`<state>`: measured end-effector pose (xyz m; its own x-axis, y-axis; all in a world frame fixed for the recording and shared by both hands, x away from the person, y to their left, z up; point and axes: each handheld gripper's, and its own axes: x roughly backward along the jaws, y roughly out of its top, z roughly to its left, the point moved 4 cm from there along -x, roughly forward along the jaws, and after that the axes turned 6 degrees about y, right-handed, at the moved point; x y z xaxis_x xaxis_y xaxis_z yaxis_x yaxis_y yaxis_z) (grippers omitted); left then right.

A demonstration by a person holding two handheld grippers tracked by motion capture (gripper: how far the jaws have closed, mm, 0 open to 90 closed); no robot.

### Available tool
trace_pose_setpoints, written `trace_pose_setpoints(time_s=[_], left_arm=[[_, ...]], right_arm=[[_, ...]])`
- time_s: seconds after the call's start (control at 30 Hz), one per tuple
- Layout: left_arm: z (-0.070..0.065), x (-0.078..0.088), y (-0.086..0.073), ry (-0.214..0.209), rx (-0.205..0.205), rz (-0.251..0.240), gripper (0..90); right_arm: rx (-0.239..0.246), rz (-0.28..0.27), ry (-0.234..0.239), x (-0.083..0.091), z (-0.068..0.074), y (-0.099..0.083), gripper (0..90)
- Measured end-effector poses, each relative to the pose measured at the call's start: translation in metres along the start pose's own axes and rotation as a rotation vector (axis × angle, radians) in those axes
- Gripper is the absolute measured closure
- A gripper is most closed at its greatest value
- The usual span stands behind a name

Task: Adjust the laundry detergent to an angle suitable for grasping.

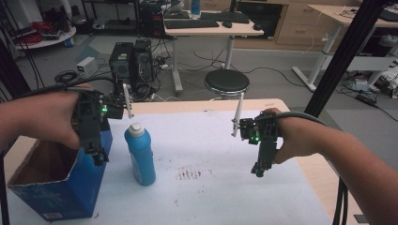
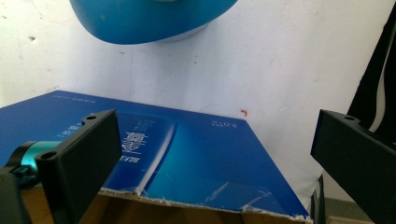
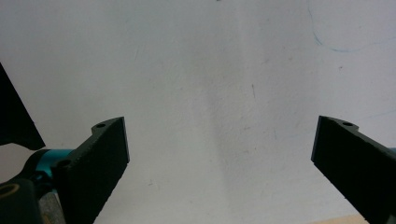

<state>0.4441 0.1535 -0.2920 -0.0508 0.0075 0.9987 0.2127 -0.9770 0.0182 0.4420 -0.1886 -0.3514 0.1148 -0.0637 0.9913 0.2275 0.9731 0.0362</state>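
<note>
Work in hand: apparently getting the blue bottle [image 1: 140, 154] into the blue box [image 1: 56, 185]; judged from the layout, it had hardly begun.
Done so far: nothing visibly packed; the part of the box interior that showed in the high view looked bare brown cardboard.
Left to do: grasp the bottle, lift it, lower it through the open top of the box.
Bottle position: it stood upright on the white sheet of the desk [image 1: 234, 187], just beside the box's right wall; whether it touched the box could not be told.
Left tongs [image 1: 99, 157]: jaws stood wide apart with nothing between them, hanging over the box's torn upper edge [image 2: 187, 200], bottle ahead of them.
Right tongs [image 1: 259, 171]: jaws likewise spread and empty, pointing down at bare white sheet, well apart from the bottle.
Bottle material: smooth, glossy blue plastic, rounded body, white cap.
Box material: glossy printed blue outside, raw brown inside, ragged white fibres along the torn rim.
Desk surface: matte white covering with small dark scuffs and a reddish smudge [image 1: 190, 174]; pale wood edge beyond.
Handling guess: the slick curved bottle would probably need a firm squeeze across its body.
</note>
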Motion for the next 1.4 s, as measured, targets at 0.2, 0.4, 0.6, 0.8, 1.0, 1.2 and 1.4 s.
trace_pose_setpoints(time_s=[0.2, 0.4, 0.6, 0.8, 1.0, 1.2, 1.4], left_arm=[[-0.005, 0.001, 0.001, 0.003, 0.001, 0.014, 1.8], [-0.01, 0.006, 0.002, 0.007, -0.002, 0.01, 1.8], [-0.012, 0.007, 0.003, 0.016, -0.008, 0.025, 1.7], [-0.024, 0.012, 0.0, 0.017, -0.004, 0.016, 1.8], [-0.042, 0.015, -0.01, 0.021, 0.005, 0.019, 1.7], [-0.062, 0.024, -0.022, 0.04, 0.0, 0.007, 1.8], [-0.089, 0.032, -0.026, 0.043, -0.017, -0.017, 1.8]], right_arm=[[0.005, -0.006, 0.002, 0.0, -0.001, 0.0, 3.1], [0.001, -0.009, -0.006, 0.001, -0.001, -0.001, 3.1], [0.002, -0.009, -0.015, 0.002, 0.0, -0.004, 3.1], [-0.004, -0.021, -0.022, 0.005, 0.004, -0.003, 3.1], [-0.002, -0.052, -0.033, 0.01, 0.012, 0.005, 3.1], [-0.014, -0.117, -0.068, 0.021, 0.022, 0.016, 3.1], [-0.062, -0.238, -0.125, 0.032, 0.031, 0.032, 3.1]])
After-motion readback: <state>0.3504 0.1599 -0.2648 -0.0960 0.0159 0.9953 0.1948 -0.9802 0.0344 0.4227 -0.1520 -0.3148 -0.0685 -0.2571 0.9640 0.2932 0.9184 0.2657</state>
